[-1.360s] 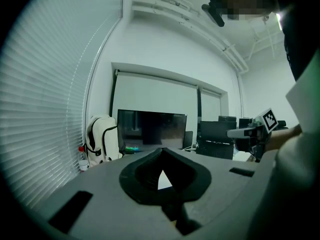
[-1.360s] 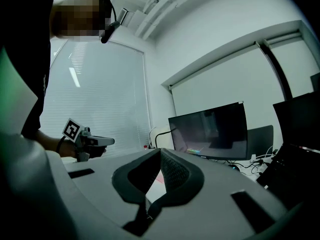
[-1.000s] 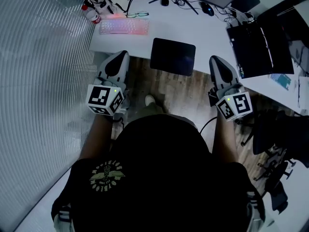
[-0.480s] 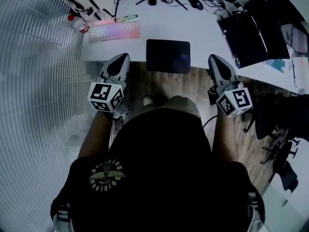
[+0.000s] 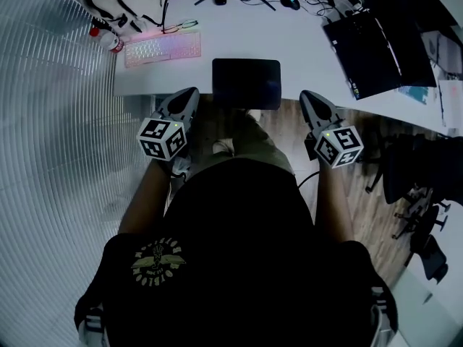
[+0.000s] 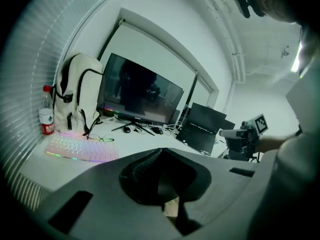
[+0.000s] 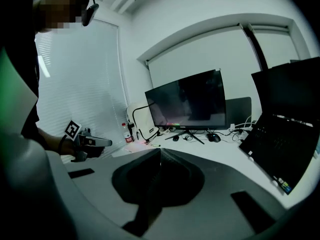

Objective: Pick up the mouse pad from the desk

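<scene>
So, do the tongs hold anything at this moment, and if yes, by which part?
Nothing is held. The left tongs and the right tongs are both shut and empty; the mouse pad lies untouched on the desk.

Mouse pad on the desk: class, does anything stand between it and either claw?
Nothing visible does. The mouse pad lies at the desk edge; the shut left claw and right claw flank it across bare gaps.

Keyboard (image 5: pixel 162 48) left of mouse pad (image 5: pixel 246 83)
</scene>
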The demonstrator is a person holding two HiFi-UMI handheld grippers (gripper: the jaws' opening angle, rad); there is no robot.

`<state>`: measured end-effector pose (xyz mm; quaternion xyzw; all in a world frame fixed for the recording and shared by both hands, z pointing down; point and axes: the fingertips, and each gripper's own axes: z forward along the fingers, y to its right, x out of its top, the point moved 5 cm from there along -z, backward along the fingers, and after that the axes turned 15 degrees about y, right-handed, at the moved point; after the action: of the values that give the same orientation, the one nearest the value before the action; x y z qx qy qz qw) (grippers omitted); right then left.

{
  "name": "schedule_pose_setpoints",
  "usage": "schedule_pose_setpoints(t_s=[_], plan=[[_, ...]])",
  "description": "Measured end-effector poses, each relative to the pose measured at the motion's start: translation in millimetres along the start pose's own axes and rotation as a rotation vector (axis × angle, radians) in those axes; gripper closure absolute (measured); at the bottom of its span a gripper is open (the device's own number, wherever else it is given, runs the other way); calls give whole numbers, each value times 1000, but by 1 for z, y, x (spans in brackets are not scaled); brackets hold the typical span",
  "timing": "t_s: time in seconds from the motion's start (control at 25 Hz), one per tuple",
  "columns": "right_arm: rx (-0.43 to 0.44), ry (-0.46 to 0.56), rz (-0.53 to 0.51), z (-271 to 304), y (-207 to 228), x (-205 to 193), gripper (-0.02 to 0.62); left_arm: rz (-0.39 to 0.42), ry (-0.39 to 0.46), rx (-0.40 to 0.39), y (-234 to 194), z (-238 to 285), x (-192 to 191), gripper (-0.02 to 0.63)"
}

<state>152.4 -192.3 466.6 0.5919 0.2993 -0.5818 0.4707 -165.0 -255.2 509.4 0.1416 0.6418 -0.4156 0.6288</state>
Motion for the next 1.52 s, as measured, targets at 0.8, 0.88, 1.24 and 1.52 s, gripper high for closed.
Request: schedule_pose_setpoints(t_s=[0.8, 0.88, 1.24, 1.52], plan=[[65, -319, 175, 42, 52, -152, 518, -112, -342, 28, -54, 41, -158, 597], [65, -346, 192, 41, 54, -165, 497, -150, -362, 17, -55, 46, -171, 595], [49, -465, 305, 31, 67, -220, 401, -230, -438, -44, -51, 59, -216, 377], [49, -512, 382, 30, 79, -263, 347, -259, -499, -72, -56, 71, -241, 309]])
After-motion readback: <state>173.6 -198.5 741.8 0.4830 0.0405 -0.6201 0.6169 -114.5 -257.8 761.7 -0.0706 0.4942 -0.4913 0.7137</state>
